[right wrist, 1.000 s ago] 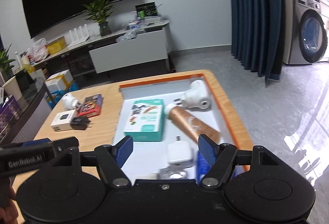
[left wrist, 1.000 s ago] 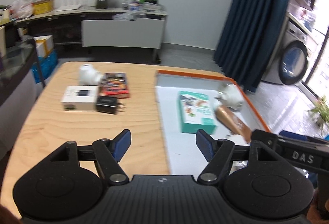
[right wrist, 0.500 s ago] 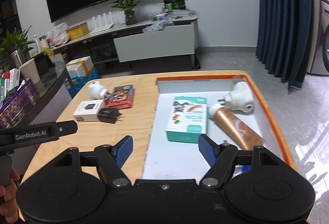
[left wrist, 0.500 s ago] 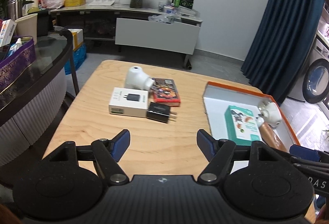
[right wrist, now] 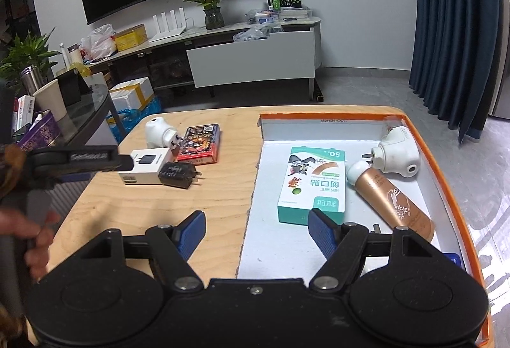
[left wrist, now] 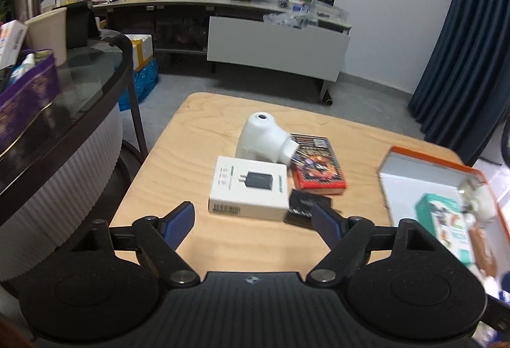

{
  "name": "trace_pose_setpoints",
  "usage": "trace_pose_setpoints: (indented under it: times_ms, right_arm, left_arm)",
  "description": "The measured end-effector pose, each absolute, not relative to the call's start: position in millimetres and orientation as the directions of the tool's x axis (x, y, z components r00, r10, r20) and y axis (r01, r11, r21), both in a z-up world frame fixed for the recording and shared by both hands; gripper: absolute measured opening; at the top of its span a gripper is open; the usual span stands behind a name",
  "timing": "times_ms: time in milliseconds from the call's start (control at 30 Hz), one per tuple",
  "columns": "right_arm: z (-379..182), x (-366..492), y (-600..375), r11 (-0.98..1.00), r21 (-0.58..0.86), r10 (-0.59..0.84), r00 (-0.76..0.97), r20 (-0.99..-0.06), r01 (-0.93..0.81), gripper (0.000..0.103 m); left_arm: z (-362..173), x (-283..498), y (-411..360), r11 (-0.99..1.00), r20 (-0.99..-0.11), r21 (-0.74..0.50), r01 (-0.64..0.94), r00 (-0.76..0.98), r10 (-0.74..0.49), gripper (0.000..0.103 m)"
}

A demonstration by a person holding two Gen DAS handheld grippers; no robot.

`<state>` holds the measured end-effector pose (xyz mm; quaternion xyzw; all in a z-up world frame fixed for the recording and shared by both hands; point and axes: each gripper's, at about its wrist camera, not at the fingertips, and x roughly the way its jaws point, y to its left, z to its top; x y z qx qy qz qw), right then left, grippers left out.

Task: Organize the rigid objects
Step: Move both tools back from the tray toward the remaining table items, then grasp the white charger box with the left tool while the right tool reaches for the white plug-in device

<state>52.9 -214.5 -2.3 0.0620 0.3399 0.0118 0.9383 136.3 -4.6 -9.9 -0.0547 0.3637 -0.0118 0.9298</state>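
Note:
On the wooden table lie a white charger box [left wrist: 248, 187] [right wrist: 145, 166], a black plug adapter [left wrist: 302, 209] [right wrist: 178, 175], a white plug-in device [left wrist: 263, 137] [right wrist: 157, 132] and a red card box [left wrist: 318, 164] [right wrist: 200, 144]. The orange-rimmed tray [right wrist: 322, 115] [left wrist: 424, 158] holds a green plaster box [right wrist: 314, 183], a bronze tube [right wrist: 392, 198] and another white plug-in device [right wrist: 398, 155]. My left gripper [left wrist: 253, 225] is open and empty, just short of the charger box. My right gripper [right wrist: 255, 231] is open and empty over the tray's left edge.
A dark glass-topped round counter [left wrist: 63, 112] with boxes and cups stands left of the table. A TV bench [right wrist: 251, 61] with a plant stands by the far wall. Blue curtains [right wrist: 455, 29] hang at the right. The table's near left has bare wood [right wrist: 127, 214].
My left gripper has swung left from the tray to face the loose items on the wood. My right gripper has pulled back and risen, so the tray's near items drop out of view.

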Motion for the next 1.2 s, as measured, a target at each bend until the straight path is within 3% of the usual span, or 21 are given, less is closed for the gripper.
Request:
trace_pose_setpoints:
  times_ms: [400, 733, 1100, 1200]
  right_arm:
    - [-11, 79, -220, 0.989, 0.145, 0.077, 0.763, -0.641, 0.022, 0.085]
    - [-11, 94, -207, 0.99, 0.136, 0.103, 0.771, -0.629, -0.021, 0.085]
    - [-5, 175, -155, 0.931, 0.105, 0.341, 0.735, -0.586, -0.348, 0.087]
    - [-12, 215, -129, 0.883, 0.057, 0.4, 0.68, -0.614, -0.467, 0.087]
  left_arm:
    - [-46, 200, -5, 0.998, -0.718, -0.063, -0.006, 0.695, -0.042, 0.088]
    - [-56, 197, 4, 0.998, -0.711, -0.038, 0.053, 0.7, -0.064, 0.079]
    - [-10, 145, 47, 0.997, -0.652, -0.072, 0.021, 0.756, -0.063, 0.079]
    - [-8, 137, 57, 0.995, -0.638, -0.097, 0.007, 0.767, -0.067, 0.079]
